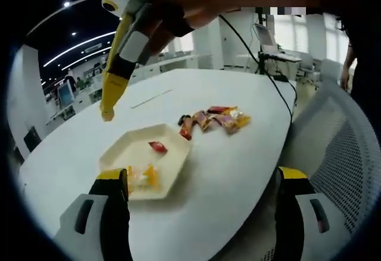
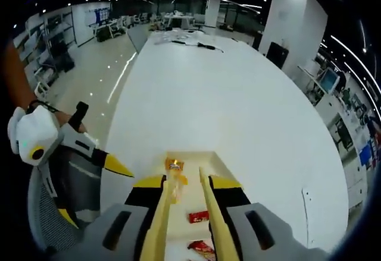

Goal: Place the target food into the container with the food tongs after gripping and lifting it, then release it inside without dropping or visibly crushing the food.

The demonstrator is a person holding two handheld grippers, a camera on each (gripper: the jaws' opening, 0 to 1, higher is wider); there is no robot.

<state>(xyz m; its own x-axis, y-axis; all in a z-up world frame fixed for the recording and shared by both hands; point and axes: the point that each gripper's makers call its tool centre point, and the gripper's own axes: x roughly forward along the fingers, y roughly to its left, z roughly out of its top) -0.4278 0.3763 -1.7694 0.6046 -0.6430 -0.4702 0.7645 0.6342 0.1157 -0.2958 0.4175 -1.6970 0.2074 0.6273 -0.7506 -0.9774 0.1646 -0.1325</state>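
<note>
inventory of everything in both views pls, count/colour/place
table: 1, white, under everything
container: 1, cream tray, on the table
snacks in container: one red wrapped piece mid-tray, yellow-orange pieces at the near edge by the left jaw
snack pile: several red and orange wrapped pieces, on the table beside the tray; count unclear
food tongs: 1 pair, yellow, in the right gripper, tips above the table beyond the tray
mesh chair: 1, grey, at the table edge
left gripper: yellow-tipped, jaws apart, empty
right gripper: closed on the tongs
</note>
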